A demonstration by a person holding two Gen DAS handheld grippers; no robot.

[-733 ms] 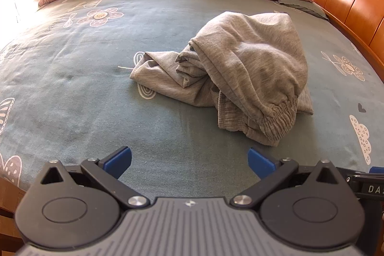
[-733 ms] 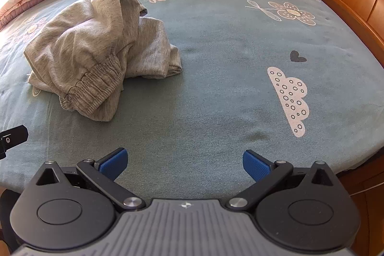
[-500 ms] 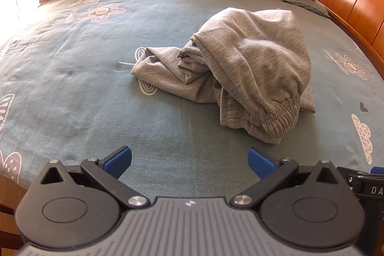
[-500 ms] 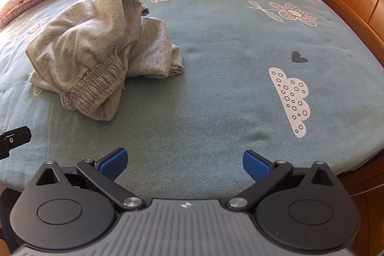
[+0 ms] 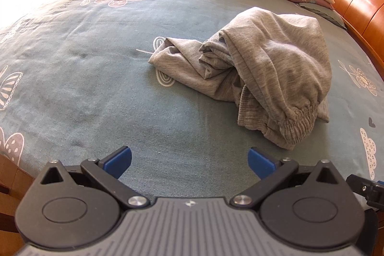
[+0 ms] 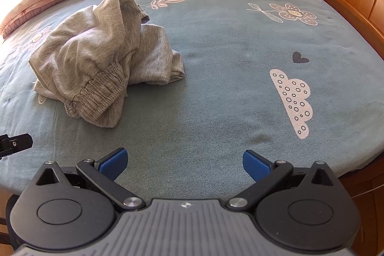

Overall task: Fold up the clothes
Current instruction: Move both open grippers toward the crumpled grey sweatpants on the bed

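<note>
Crumpled grey soft cotton trousers (image 5: 259, 64) sit in a heap on the blue-green bed sheet with flower prints (image 5: 100, 68), not folded yet. Both the left hand-held gripper (image 5: 189, 161) and the right hand-held gripper (image 6: 184, 160) are wide open and hold nothing, near the bed edge. I think it is best to grab the stretchy ribbed waistband (image 6: 100, 92) at its 2 ends, lift, and lay the trousers flat first
</note>
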